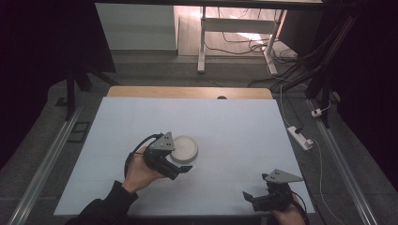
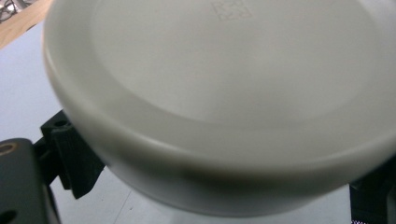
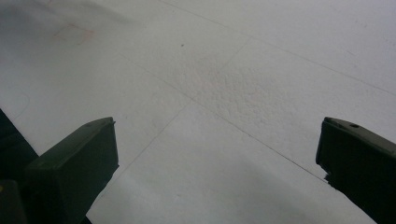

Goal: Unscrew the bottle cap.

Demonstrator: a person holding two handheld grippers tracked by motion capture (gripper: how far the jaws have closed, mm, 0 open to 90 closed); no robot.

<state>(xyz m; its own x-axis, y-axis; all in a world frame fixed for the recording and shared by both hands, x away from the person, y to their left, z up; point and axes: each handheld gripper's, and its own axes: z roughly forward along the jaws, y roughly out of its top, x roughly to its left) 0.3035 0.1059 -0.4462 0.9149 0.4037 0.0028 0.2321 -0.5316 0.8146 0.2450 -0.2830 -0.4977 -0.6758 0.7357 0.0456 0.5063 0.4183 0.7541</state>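
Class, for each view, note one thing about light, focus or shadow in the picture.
High view: the surroundings are dark and the white table is dimly lit. Left gripper view: the white round lid sits so close that it blurs. Right gripper view: grainy, with a dark shadow at top left.

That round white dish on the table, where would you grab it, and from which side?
Take the white dish by its raised outer rim, coming in low from the near-left edge, where the left tool already sits. It is wide, shallow and smooth, so probably only the rim offers the jaws something to straddle.
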